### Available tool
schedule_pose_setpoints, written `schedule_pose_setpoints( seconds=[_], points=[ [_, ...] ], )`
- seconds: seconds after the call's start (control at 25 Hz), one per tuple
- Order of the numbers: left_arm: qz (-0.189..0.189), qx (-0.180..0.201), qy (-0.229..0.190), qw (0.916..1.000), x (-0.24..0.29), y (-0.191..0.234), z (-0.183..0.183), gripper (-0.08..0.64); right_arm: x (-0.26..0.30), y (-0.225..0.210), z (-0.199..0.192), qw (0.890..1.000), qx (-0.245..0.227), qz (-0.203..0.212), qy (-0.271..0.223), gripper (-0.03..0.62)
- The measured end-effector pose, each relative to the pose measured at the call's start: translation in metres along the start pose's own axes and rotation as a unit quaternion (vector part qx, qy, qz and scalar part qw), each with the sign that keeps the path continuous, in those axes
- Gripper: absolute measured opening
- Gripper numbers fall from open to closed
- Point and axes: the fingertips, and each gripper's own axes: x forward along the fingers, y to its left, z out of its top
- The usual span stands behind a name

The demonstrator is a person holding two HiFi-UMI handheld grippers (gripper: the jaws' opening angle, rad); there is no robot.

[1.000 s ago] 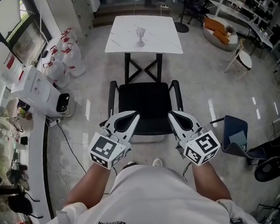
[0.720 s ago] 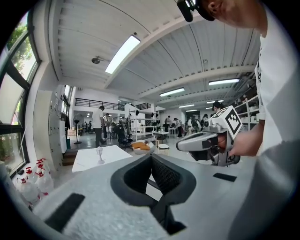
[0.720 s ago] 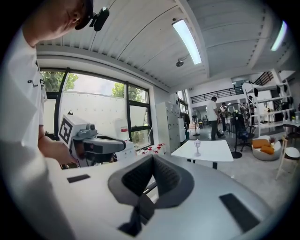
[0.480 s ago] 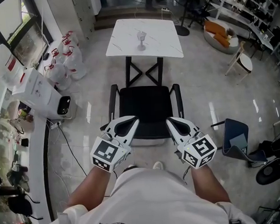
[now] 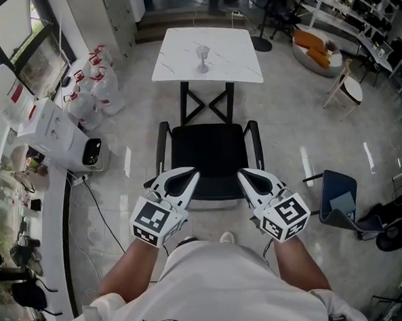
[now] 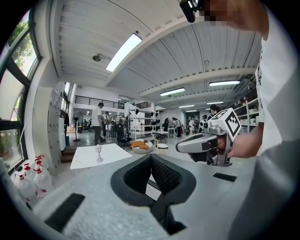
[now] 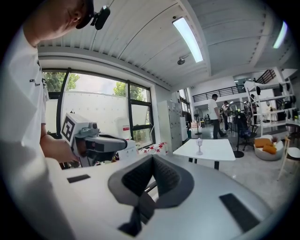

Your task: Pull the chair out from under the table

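The black chair (image 5: 214, 152) with armrests stands on the pale floor, its seat out in front of the white marble table (image 5: 228, 53). A small glass (image 5: 202, 56) stands on that table. My left gripper (image 5: 193, 170) hovers over the chair's near left corner, jaws shut and empty. My right gripper (image 5: 242, 172) hovers over the near right corner, likewise shut with nothing between the pads. In the left gripper view the closed left gripper (image 6: 151, 157) points toward the table (image 6: 112, 152). In the right gripper view the right gripper (image 7: 152, 157) points at the table (image 7: 213, 147).
White bags with red caps (image 5: 91, 88) and a white box (image 5: 49, 128) sit at the left by the window. A blue seat (image 5: 336, 199) stands at the right, a white stool (image 5: 349, 83) and an orange-cushioned seat (image 5: 312, 41) farther back. People stand in the background.
Both grippers stay shut and almost still by the chair's near edge. The whole view has shifted down slightly.
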Motion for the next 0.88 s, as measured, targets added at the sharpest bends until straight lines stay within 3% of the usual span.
schedule_pose_setpoints(
  seconds=[0.88],
  points=[
    [-0.002,0.002,0.000,1.0000,0.0093,0.0005,0.0008,0.009,0.0024,-0.0057,-0.0042,1.000,-0.004,0.005,0.007,0.003]
  ],
)
